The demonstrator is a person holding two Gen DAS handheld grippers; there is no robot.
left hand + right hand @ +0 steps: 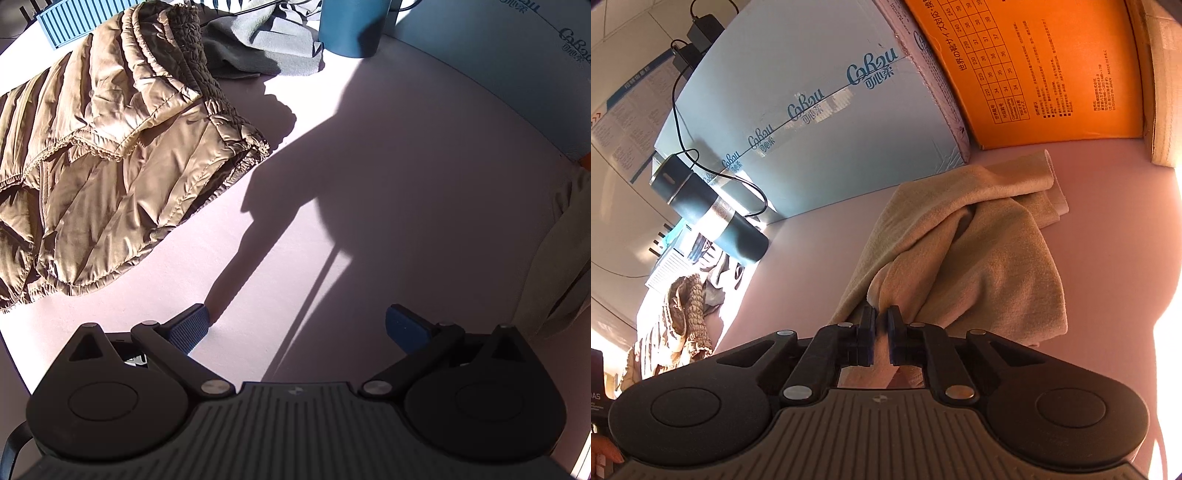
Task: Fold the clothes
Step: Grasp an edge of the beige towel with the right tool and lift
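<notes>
A beige towel-like cloth lies bunched on the pale pink table. My right gripper is shut on a fold at its near edge, with the fabric pinched between the blue pads. In the left wrist view the same cloth shows at the right edge. My left gripper hangs open over bare table, nothing between its blue pads. A tan quilted jacket lies crumpled at the left, apart from it.
A grey garment lies behind the jacket beside a dark blue cylinder. A light blue carton and an orange box stand along the far side. A dark flask with a cable lies by the carton.
</notes>
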